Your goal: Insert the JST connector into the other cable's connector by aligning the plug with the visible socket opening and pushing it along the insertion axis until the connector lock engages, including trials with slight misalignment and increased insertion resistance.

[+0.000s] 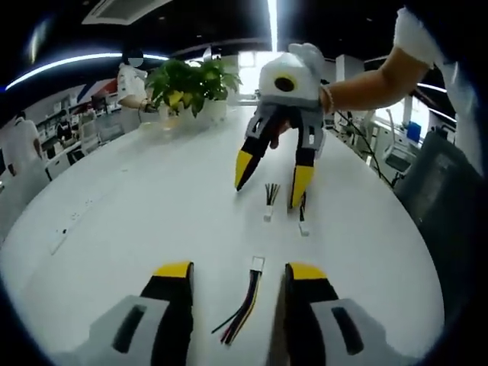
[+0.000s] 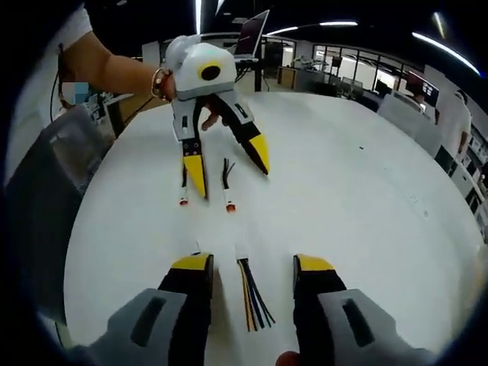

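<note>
Both grippers released, nothing grasped: left gripper (image 1: 238,273) straddles one JST cable (image 1: 245,301) between its fingers, right gripper (image 2: 252,268) straddles the other cable (image 2: 253,301), facing tip-to-tip, presumably so plug meets socket.

Open-plan office: large white desk (image 1: 114,213), potted plant (image 1: 187,84), ceiling strip lights (image 1: 272,23), rows of workstations with monitors (image 2: 335,72), and a mesh chair (image 2: 46,183).
</note>
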`<action>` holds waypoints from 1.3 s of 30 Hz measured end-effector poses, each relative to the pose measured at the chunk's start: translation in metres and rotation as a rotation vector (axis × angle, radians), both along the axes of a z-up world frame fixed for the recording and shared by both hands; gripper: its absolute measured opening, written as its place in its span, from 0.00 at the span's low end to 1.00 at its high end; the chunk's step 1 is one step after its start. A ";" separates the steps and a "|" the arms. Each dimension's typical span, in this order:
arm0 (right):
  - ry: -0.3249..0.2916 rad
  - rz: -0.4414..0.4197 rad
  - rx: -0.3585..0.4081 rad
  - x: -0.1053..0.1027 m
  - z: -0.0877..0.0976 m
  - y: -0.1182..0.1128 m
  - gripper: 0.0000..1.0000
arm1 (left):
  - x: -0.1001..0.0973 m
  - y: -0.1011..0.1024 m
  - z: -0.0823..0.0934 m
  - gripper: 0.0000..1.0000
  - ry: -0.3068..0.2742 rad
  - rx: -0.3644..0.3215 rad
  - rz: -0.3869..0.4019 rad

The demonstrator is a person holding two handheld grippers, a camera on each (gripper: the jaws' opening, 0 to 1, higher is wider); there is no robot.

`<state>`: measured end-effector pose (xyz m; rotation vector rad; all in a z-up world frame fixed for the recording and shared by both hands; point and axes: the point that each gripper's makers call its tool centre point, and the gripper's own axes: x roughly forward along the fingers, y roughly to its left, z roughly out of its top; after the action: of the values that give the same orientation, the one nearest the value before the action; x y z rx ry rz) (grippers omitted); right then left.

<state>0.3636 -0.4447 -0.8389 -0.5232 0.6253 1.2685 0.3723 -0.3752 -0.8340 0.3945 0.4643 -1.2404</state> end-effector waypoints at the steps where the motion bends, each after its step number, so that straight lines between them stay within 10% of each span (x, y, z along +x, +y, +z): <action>1: 0.003 0.002 0.005 -0.001 0.000 0.001 0.38 | 0.000 0.000 0.000 0.41 0.000 0.000 -0.002; 39: 0.015 0.012 0.070 -0.009 -0.013 0.006 0.10 | -0.015 -0.007 -0.010 0.09 0.010 -0.040 -0.054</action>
<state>0.3546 -0.4391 -0.8516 -0.4608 0.5887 1.3015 0.3576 -0.3823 -0.8441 0.3693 0.4393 -1.3027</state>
